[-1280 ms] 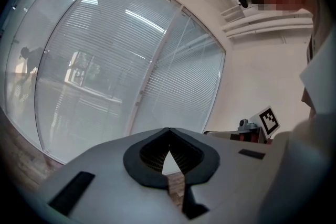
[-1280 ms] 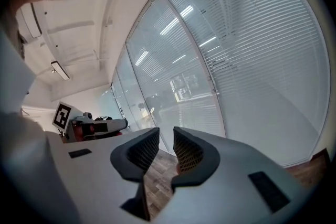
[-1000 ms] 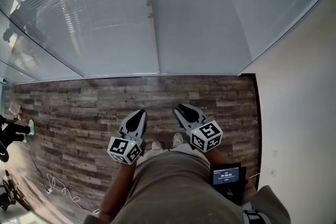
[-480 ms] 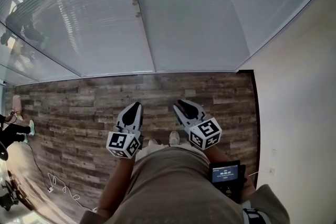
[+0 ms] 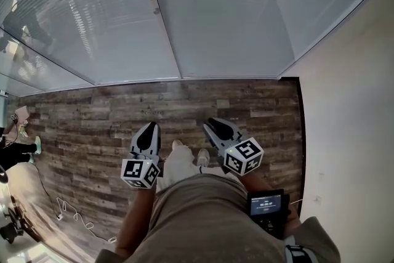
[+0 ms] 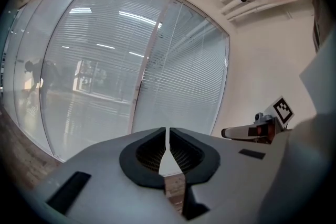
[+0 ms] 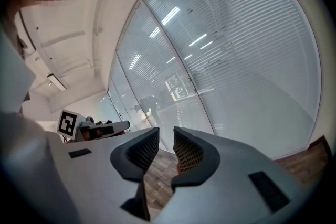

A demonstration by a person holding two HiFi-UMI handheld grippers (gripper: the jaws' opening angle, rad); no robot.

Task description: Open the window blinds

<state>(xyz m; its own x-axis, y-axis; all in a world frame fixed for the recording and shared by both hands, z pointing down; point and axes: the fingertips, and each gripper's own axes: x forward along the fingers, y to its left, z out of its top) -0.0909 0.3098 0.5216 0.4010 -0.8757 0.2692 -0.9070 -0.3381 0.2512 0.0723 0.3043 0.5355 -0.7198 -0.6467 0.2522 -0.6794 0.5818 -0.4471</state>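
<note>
Closed white slatted blinds (image 5: 228, 15) cover the tall glass panes ahead, split by a pale upright frame post (image 5: 161, 28). Both grippers hang low over the wood floor (image 5: 92, 114), well short of the window. My left gripper (image 5: 146, 135) is shut with nothing in it; in the left gripper view its jaws (image 6: 167, 129) leave only a thin slit, pointing at the blinds (image 6: 178, 86). My right gripper (image 5: 215, 127) stands slightly open and empty; in the right gripper view a gap shows at its tips (image 7: 166, 131), with the blinds (image 7: 247, 60) beyond.
A cream wall (image 5: 351, 132) closes the right side and meets the window at a corner. A white cable (image 5: 74, 218) lies on the floor at the lower left, near another person's shoes (image 5: 24, 148). A small screen device (image 5: 266, 204) hangs at my waist.
The window has slid leftward in the head view. My left gripper has dropped lower and to the left, the right one has barely shifted, and my leg has stepped forward between them.
</note>
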